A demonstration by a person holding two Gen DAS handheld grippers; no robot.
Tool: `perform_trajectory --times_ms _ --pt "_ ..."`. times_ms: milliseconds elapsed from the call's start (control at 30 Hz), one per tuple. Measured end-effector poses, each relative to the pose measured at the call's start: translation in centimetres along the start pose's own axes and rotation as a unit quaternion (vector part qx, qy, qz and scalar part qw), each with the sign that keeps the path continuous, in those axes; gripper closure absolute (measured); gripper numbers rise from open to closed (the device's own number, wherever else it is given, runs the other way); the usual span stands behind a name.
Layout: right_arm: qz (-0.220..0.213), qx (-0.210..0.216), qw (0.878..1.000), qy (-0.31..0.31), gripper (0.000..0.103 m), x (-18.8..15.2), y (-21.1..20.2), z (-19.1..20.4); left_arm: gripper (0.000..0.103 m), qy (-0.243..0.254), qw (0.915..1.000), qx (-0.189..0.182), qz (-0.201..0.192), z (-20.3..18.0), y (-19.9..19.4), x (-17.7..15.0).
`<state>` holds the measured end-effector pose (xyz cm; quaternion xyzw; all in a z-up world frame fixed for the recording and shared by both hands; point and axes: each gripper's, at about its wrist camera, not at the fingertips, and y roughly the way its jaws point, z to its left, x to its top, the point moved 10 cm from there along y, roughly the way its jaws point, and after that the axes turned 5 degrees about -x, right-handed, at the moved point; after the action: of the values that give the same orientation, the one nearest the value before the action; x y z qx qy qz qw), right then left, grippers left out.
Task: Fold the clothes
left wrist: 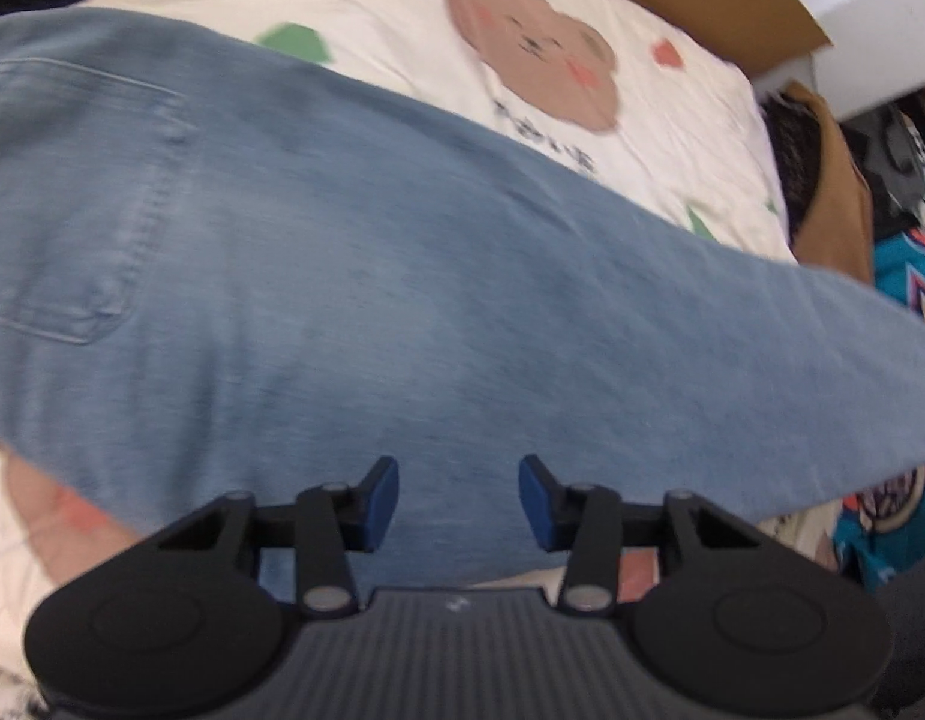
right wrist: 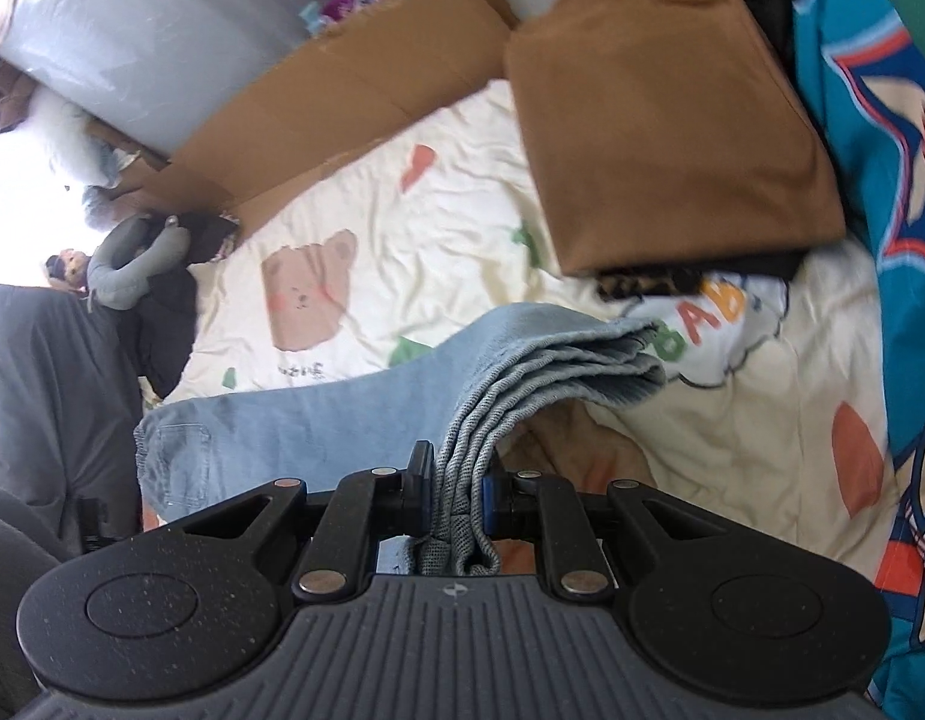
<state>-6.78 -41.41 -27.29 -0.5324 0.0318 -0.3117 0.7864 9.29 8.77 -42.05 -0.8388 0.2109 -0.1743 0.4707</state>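
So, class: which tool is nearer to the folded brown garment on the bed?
Right. The right tool, shut on the jeans' hems, has the brown garment just ahead. The left tool hangs open over the jeans' middle, the garment only at the far edge.

In the left wrist view the jeans are smeared by motion blur, so their weave and pocket stitching are soft, and they run off the picture's left and right edges. They hide most of the bed cover beyond the left gripper, whose own lower body is cut by the bottom edge. The small dark writing under the bear print is too blurred to read.

In the right wrist view the bunched denim hides the pad faces of the right gripper. Ahead and to its right, the brown folded garment covers a dark patterned item, of which only an edge shows. Far to its left, a small figure is too tiny to make out.
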Motion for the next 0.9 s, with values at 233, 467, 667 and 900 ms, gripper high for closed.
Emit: perform_trajectory --times_ms 233,467,667,900 --pt "-0.007 0.006 1.000 -0.025 0.089 1.4 -1.9 3.3 0.063 0.016 0.9985 -0.026 0.045 -1.5 3.9 -1.6" --pt "-0.008 0.006 0.999 -0.036 0.089 2.3 -2.4 4.9 0.087 0.034 0.9945 -0.038 0.091 -2.5 7.3 -2.9" --pt "-0.005 0.010 0.999 -0.045 0.089 2.7 -2.8 5.9 0.088 0.038 0.9940 -0.034 0.096 -2.9 9.4 -2.0" --pt "-0.003 0.016 0.998 -0.061 0.089 2.6 -3.2 7.2 0.088 0.043 0.9956 -0.029 0.078 -3.9 10.5 1.0"
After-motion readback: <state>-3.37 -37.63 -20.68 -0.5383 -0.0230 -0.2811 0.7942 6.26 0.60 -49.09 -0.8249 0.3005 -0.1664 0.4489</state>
